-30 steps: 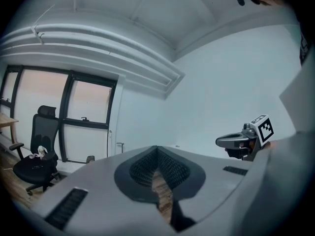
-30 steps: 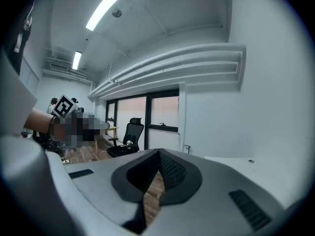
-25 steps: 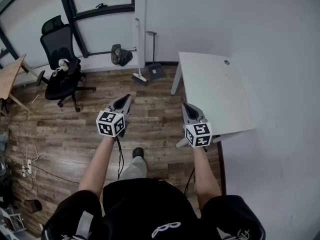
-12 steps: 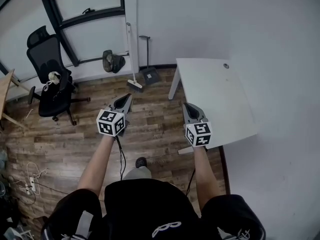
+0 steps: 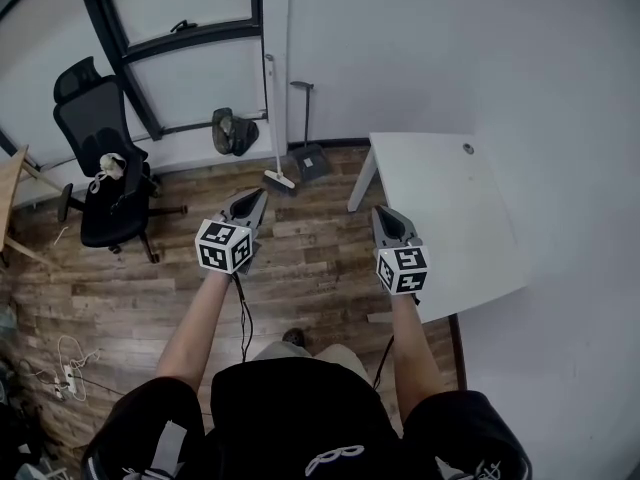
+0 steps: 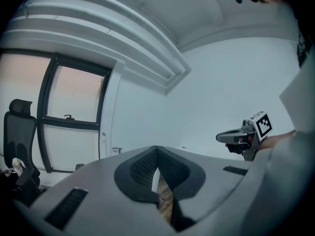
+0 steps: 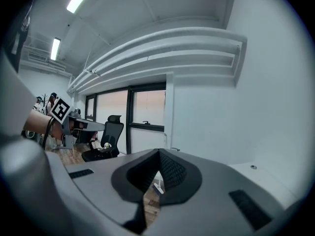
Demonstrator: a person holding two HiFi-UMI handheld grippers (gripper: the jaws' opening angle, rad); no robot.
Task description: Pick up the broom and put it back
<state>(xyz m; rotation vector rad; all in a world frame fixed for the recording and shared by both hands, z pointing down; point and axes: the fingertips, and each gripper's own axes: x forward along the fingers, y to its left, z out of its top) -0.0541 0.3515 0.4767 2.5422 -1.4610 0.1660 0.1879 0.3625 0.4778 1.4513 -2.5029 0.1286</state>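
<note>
holds two grey two-jaw grippers out over the brown wood-plank floor (image 5: pixel 150 288), side by side, well apart, both aimed toward the far wall.

left gripper (image 5: pixel 250 204), with black-and-white marker cube at its near end: closed tip to tip, gripping nothing. reads the same in the left gripper view (image 6: pixel 157 154), with only a sliver of floor showing below the meeting tips.

right gripper (image 5: pixel 388 220): likewise pressed together at the tips and empty, also plain in the right gripper view (image 7: pixel 159 157). hangs just beside the near left edge of the white rectangular bench (image 5: pixel 450 218).

long-handled broom with pale handle and pale flat head (image 5: pixel 278 177): leaning upright at the far wall, against the white strip beside the dark window frame, head down on the floor. well apart from both grippers, far beyond them, closer to the left gripper's line than to the right's.

just right of the broom, a dark grey dustpan with upright handle (image 5: pixel 308 158), on the floor at the wall. left of the broom, a dark bag-like bundle (image 5: pixel 235 131) at the foot of the window. at far left, a black mesh office chair on castors (image 5: pixel 105 158), with something small and pale on the seat.
</note>
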